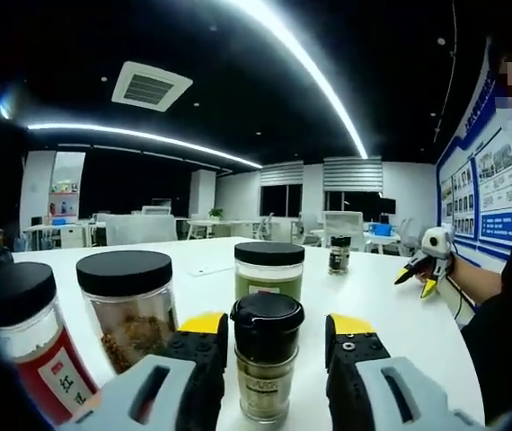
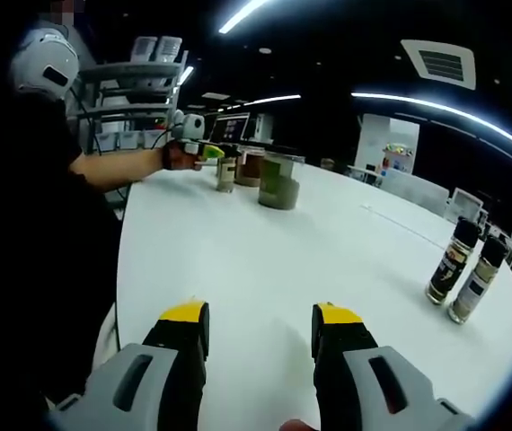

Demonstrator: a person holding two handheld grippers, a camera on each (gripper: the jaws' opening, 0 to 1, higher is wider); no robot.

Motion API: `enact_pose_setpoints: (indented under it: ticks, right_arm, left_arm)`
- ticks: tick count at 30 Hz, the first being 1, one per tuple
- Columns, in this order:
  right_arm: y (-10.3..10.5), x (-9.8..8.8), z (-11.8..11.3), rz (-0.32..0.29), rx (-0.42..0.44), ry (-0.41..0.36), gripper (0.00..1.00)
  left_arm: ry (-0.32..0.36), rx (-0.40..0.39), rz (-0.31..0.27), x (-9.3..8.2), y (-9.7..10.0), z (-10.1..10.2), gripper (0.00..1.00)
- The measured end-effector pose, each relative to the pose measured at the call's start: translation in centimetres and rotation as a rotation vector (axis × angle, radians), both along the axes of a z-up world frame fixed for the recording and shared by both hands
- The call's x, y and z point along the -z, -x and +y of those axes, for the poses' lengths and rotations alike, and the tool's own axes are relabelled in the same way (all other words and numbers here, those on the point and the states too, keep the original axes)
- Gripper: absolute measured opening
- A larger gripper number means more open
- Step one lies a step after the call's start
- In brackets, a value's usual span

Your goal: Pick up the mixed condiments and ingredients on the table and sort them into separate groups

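White table: left gripper jaws straddle small spice bottle, contact unclear; right gripper jaws parted, empty.

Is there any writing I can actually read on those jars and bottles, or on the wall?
Red-labelled jar: white tag with Chinese characters, too blurred to read.
Green-filled jar: small label, unreadable.
Dark bottle: label print too small to read.
Wall posters: text too small to read.
Nothing is legible.

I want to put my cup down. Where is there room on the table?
The wide bare white table between the right tongs, the green jar and the two bottles is free. It is crowded around the left tongs, among jars.
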State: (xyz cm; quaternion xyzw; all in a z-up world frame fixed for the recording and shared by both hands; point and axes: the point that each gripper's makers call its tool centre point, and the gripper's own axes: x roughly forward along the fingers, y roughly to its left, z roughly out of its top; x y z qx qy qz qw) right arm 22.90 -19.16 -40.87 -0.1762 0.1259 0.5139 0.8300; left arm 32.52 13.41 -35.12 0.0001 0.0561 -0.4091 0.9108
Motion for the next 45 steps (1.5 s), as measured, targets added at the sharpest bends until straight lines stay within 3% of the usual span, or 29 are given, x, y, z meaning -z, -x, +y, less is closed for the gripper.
enact_pose_setpoints:
  ticks: [17, 27, 38, 45]
  right_arm:
    - [0.0, -0.5, 0.1, -0.004, 0.001, -0.001, 0.46]
    - [-0.1, 0.0, -0.1, 0.005, 0.004, -0.003, 0.46]
    - [-0.1, 0.2, -0.1, 0.003, 0.005, 0.003, 0.46]
    - [0.5, 0.2, 0.4, -0.021, -0.034, 0.013, 0.48]
  left_arm:
    - [-0.027, -0.031, -0.016, -0.1, -0.3, 0.3, 0.31]
    - [-0.042, -0.034, -0.039, -0.2, 0.4, -0.4, 0.30]
    - [-0.033, -0.045, -0.028, -0.2, 0.5, -0.5, 0.30]
    - [-0.036, -0.048, -0.028, -0.3, 0.8, -0.8, 0.29]
